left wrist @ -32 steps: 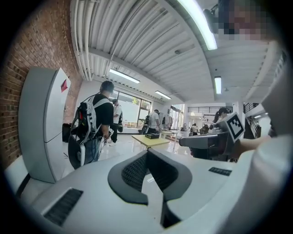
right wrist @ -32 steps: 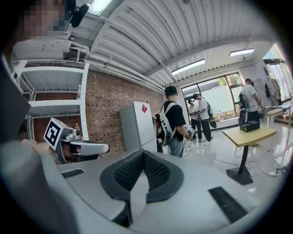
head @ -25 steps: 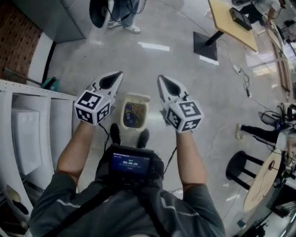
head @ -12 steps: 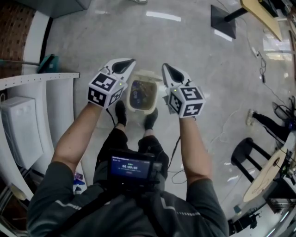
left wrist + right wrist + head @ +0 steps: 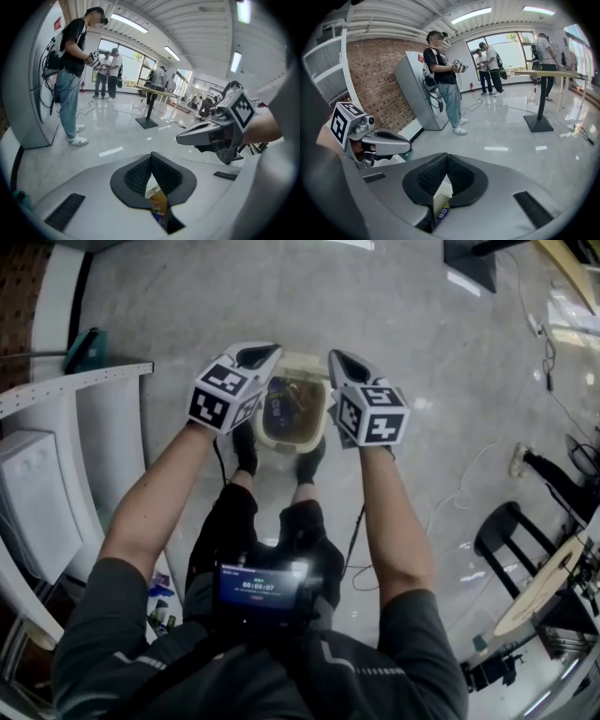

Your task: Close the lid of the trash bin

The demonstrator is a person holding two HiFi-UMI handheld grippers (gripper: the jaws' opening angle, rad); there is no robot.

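- Grey polished concrete floor (image 5: 422, 381): glossy and fills the head view.
- White shelving unit (image 5: 56, 399): along the left edge, well apart from the task's thing.
- Person (image 5: 281, 652): seen from above in a grey top, both forearms stretched forward. The black shoes (image 5: 246, 451) stand just beside the near side of the bin.
- Cream plastic trash bin (image 5: 272, 439): on the floor directly ahead of the feet, between and below the two grippers. Its mouth is uncovered.
- Left gripper (image 5: 267, 352): over the bin's left edge. The jaws are drawn together to a point and hold nothing; the bin shows through the slit behind the tips.
- Right gripper (image 5: 336, 359): over the bin's right edge. The jaws likewise meet at the tips and are empty.
- Hinged cream lid (image 5: 302, 362): raised at the far rim, between the two gripper tips. Contact with either gripper cannot be made out.
- Rubbish (image 5: 286, 407): dark mixed wrappers, visible inside.
- Progress, as a judgement: closing is not begun. What is left is to reach the lid, swing it forward and seat it on the rim.
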